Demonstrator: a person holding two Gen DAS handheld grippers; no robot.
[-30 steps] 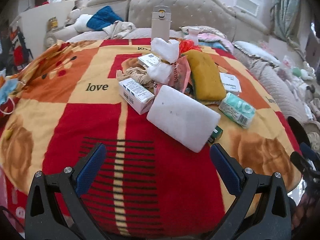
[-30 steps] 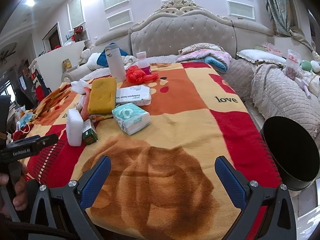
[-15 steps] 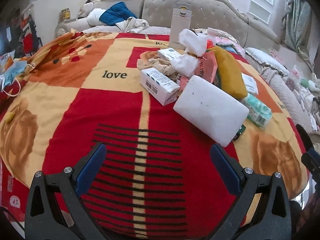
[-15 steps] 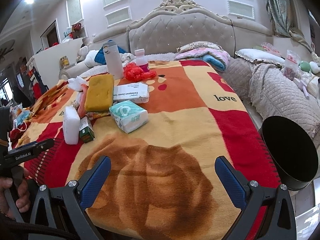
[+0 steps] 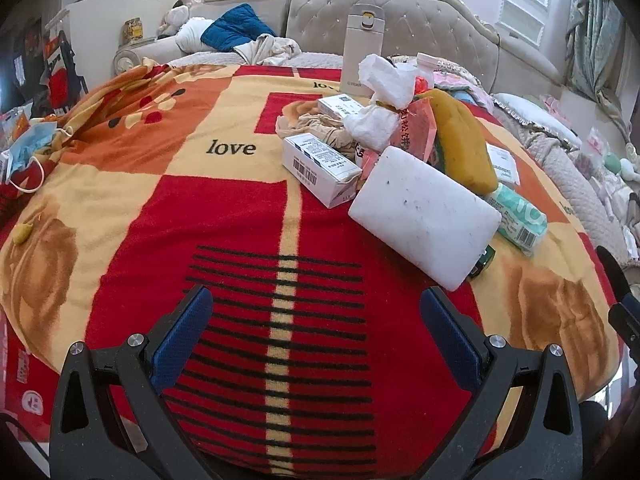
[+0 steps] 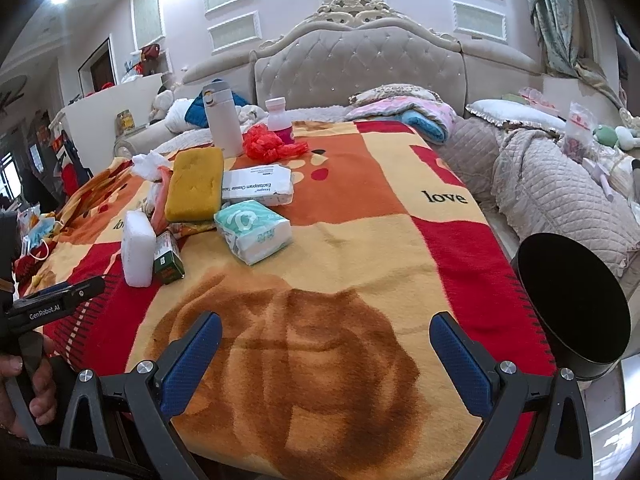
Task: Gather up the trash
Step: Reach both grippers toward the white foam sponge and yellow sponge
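A pile of clutter lies on a red and yellow blanket [image 5: 160, 208]: a white foam block [image 5: 424, 220], a white carton [image 5: 320, 168], crumpled white tissue [image 5: 380, 108], a yellow sponge [image 5: 464, 140] and a green tissue pack [image 5: 520, 220]. My left gripper [image 5: 316, 316] is open over the striped red patch, short of the foam block. My right gripper [image 6: 326, 340] is open over the brown patch, with the tissue pack [image 6: 254, 232], foam block [image 6: 138, 252] and a small green box [image 6: 168, 260] ahead to its left. A black bin [image 6: 572, 300] stands at the blanket's right edge.
A white flask [image 6: 222, 120], a small pink-based bottle [image 6: 278, 118] and red plastic scrap [image 6: 268, 142] sit at the far end. A blue face mask [image 5: 32, 148] lies at the left edge. A hand [image 6: 24, 384] holds the left gripper's handle. Behind is a tufted headboard [image 6: 360, 68].
The left gripper has moved left and lower over the blanket, so the pile now sits further right and nearer. The right gripper has barely moved. Both stay open.
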